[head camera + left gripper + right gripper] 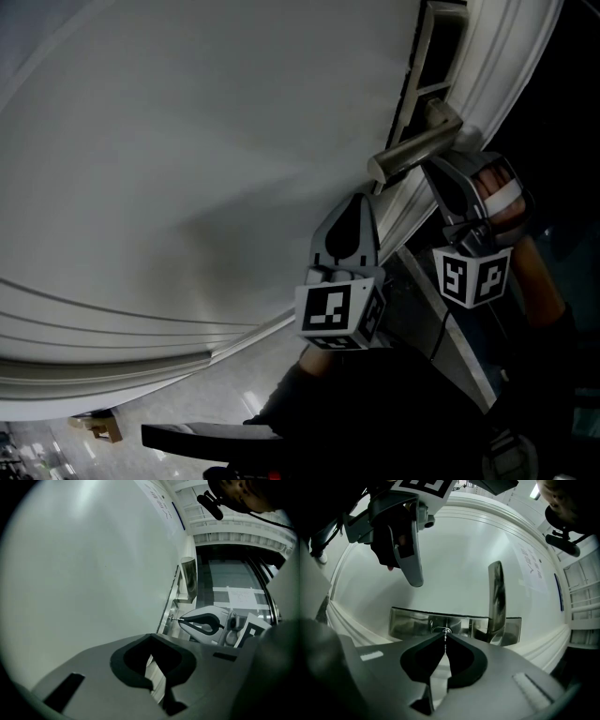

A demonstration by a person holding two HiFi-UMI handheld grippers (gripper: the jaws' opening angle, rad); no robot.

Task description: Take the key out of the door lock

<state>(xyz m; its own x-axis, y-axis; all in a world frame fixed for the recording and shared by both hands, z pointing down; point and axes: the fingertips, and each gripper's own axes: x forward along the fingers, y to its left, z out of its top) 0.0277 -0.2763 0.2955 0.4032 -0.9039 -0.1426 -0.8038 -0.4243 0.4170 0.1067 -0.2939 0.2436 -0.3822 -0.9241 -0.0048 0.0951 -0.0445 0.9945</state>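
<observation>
Pinching the key (445,632) is what my right gripper (444,640) is doing. Its jaws are pressing together at the very tips, with the thin head of the key caught between them, just below the middle of the right gripper view. The key is sitting in the door lock (439,630), set in the shiny lock plate (410,623), left of the lever handle (496,597) that is rising from the same plate. The left gripper view is showing this pinch from the side, right of centre, with the tips meeting a small stub that is poking out at the edge of the door (187,141).

My left gripper (150,638) is hanging idle beside the white door face, its jaws closed tip to tip on nothing. It is showing in the upper left of the right gripper view, well apart from the lock.

I am judging the key as not yet out, and the pull as the step in hand. The hold is only a tip hold on a thin piece of metal, so a quick tug could be slipping the jaws off. Pulling off the line of the lock could be bending or jamming the key, and so could a key that is not turned to its release position. With nothing steadying the door, it could be swinging toward me as I am pulling.
</observation>
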